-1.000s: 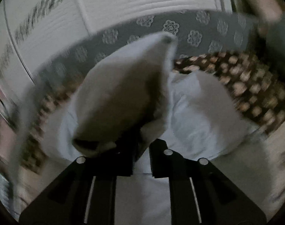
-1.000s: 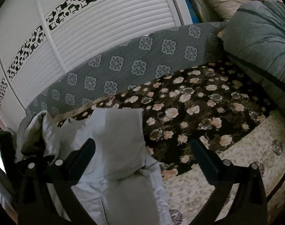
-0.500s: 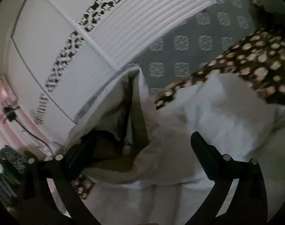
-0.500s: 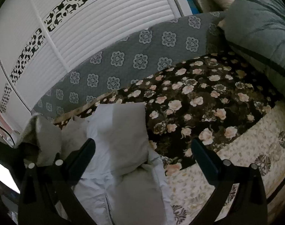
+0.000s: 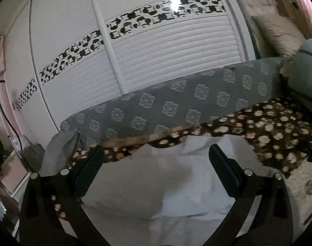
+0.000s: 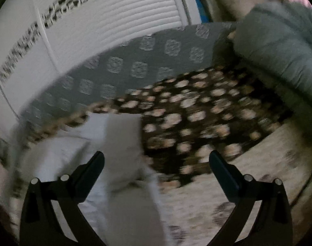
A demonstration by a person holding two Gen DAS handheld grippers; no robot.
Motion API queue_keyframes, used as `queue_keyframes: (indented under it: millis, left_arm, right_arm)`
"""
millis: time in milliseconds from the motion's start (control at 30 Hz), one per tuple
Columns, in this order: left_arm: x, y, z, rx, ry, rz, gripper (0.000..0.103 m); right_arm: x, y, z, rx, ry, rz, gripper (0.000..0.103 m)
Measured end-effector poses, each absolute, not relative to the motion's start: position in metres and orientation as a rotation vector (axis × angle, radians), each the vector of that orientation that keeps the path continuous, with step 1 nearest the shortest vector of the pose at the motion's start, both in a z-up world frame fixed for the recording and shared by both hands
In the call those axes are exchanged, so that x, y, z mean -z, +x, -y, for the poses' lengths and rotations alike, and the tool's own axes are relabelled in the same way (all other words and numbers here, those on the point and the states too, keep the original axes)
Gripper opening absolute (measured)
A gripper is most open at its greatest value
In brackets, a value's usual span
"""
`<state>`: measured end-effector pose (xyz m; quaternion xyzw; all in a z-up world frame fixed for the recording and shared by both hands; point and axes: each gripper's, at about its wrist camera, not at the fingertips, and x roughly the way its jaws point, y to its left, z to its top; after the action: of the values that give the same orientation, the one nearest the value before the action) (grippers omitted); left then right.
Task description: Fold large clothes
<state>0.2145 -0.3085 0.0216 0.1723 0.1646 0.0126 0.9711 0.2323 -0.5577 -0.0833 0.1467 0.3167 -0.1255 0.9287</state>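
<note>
1. The white garment [image 5: 176, 184] lies on the bed, spread over the near part of the dark floral blanket [image 5: 279, 127], with a folded layer on top of it
2. In the right wrist view the same white garment [image 6: 119, 143] sits low and left, its folded panel reaching up between the blanket and the near edge; the picture is blurred, so the creases are hard to read
3. The left tongs [image 5: 156, 164] stand wide apart above the garment, having just been opening, with nothing clamped between them; the cloth lies below the fingers, not pressed by either
4. The right tongs [image 6: 156, 166] are also spread wide and empty, the left finger over the garment and the right finger over the pale patterned bedspread [image 6: 238, 205]
5. Past the floral blanket runs a grey cover with pale medallions [image 5: 197, 100] along the far side of the bed
6. A grey-green rolled quilt [image 6: 279, 45] lies at the right end of the bed
7. Behind the bed stands a white wardrobe with slatted doors [image 5: 166, 47] and a black-and-white cut-out band
8. A dark cable [image 5: 6, 114] hangs at the far left
</note>
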Motion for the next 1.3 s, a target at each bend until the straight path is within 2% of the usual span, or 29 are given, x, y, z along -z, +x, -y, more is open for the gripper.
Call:
queue_keyframes:
  millis: [267,433,633,667,733,767,800,833,900,933,1133,1233,1300]
  left_arm:
    - [-0.004,0.257,0.221,-0.105,0.322,-0.397,0.100]
    - [0.021,0.274,0.156,-0.160,0.284,-0.430,0.100]
    - [0.055,0.297,0.075,-0.294,0.221,-0.470,0.100]
    - [0.055,0.302,0.065,-0.318,0.207,-0.466,0.100]
    - [0.053,0.312,0.043,-0.342,0.153,-0.465,0.100]
    - [0.052,0.317,0.032,-0.343,0.126,-0.466,0.100]
    - [0.053,0.320,0.027,-0.342,0.113,-0.467,0.100]
    - [0.055,0.322,0.023,-0.337,0.102,-0.471,0.100]
    - [0.061,0.327,0.017,-0.322,0.079,-0.489,0.100]
    - [0.065,0.329,0.015,-0.310,0.070,-0.500,0.100]
    - [0.065,0.343,0.021,-0.268,0.002,-0.516,0.100]
    - [0.075,0.350,0.038,-0.211,-0.027,-0.542,0.100]
    - [0.094,0.358,0.059,-0.198,0.056,-0.613,0.100]
  right_arm:
    - [0.072,0.235,0.538,0.485,0.036,-0.643,0.101]
    - [0.079,0.249,0.503,0.128,0.247,-0.653,0.101]
    - [0.092,0.275,0.445,-0.104,0.272,-0.647,0.101]
    - [0.095,0.280,0.440,-0.119,0.288,-0.651,0.098]
    - [0.105,0.293,0.431,-0.177,0.334,-0.672,0.083]
    - [0.115,0.302,0.423,-0.212,0.361,-0.702,0.079]
    - [0.124,0.309,0.416,-0.237,0.379,-0.729,0.068]
    - [0.133,0.316,0.409,-0.260,0.392,-0.757,0.047]
    - [0.150,0.326,0.399,-0.273,0.387,-0.776,0.023]
    - [0.149,0.325,0.397,-0.257,0.369,-0.751,0.016]
    - [0.079,0.307,0.402,-0.001,0.043,-0.502,0.013]
    - [0.090,0.318,0.420,0.094,-0.078,-0.579,0.016]
    - [0.118,0.326,0.443,0.116,0.004,-0.687,0.021]
